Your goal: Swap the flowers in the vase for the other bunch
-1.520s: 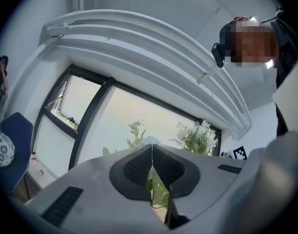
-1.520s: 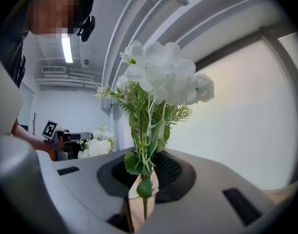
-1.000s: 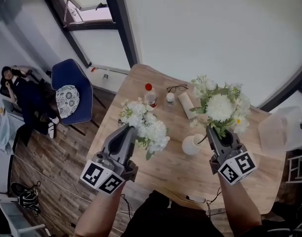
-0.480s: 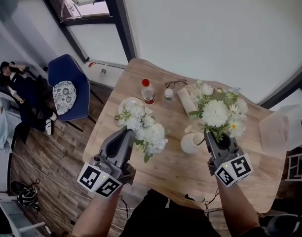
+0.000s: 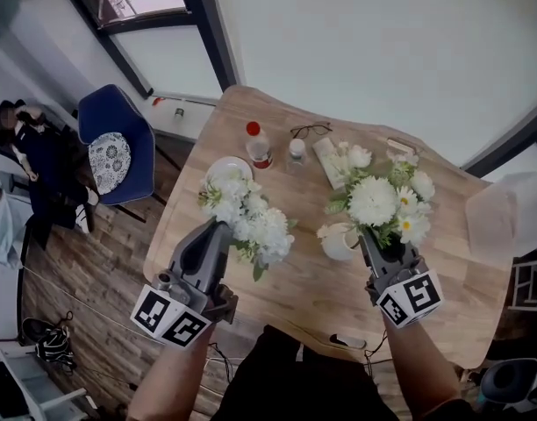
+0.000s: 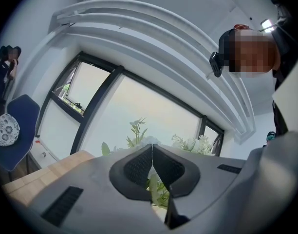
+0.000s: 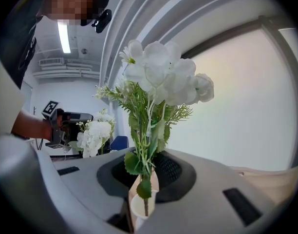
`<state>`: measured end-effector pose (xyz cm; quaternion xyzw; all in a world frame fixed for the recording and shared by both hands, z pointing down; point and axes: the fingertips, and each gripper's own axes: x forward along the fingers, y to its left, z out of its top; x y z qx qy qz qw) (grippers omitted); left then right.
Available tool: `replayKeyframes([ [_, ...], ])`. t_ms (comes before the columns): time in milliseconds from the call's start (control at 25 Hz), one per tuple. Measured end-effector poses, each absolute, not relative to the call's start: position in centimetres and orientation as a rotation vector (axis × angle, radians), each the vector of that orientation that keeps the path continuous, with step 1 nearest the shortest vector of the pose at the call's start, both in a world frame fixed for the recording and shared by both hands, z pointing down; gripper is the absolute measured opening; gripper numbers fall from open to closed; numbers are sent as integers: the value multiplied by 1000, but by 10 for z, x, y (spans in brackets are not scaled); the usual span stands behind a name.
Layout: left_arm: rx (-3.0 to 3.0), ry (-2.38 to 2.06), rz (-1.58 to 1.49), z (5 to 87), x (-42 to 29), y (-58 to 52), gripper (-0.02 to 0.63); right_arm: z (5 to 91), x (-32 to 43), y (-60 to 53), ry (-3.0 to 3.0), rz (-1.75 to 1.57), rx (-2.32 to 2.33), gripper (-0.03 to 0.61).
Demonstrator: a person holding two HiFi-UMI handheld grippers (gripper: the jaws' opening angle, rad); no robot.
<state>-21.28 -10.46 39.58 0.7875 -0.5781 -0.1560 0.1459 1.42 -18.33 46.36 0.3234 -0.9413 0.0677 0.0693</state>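
Note:
My left gripper (image 5: 221,227) is shut on the stems of a bunch of small white flowers (image 5: 248,220), held over the left half of the wooden table (image 5: 295,292). In the left gripper view the jaws (image 6: 152,149) meet, with green stems (image 6: 158,189) behind them. My right gripper (image 5: 368,239) is shut on the stems of a second bunch (image 5: 378,200) with one big white bloom. That bunch (image 7: 156,82) stands upright between the jaws (image 7: 146,167). Its stem end dips into the mouth of the white vase (image 5: 337,242), which also shows low between the jaws (image 7: 140,208).
At the table's far side stand a red-capped bottle (image 5: 257,145), a small white bottle (image 5: 296,150), glasses (image 5: 310,131), a plate (image 5: 226,170) and a rolled packet (image 5: 326,159). A blue chair (image 5: 119,143) and a seated person (image 5: 27,152) are at left, a translucent box (image 5: 507,222) at right.
Both grippers have sunk toward the table with their bunches. The right bunch has come down over the vase.

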Motion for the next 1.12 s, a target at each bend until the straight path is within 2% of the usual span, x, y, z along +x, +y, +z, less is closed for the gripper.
replayKeyframes([
  [920, 2264, -1664, -439, 397, -214, -104, 9, 473, 6, -172, -2883, 154, 893, 99],
  [1120, 2276, -1666, -440, 391, -212, -103, 9, 475, 4, -170, -2847, 202, 854, 162],
])
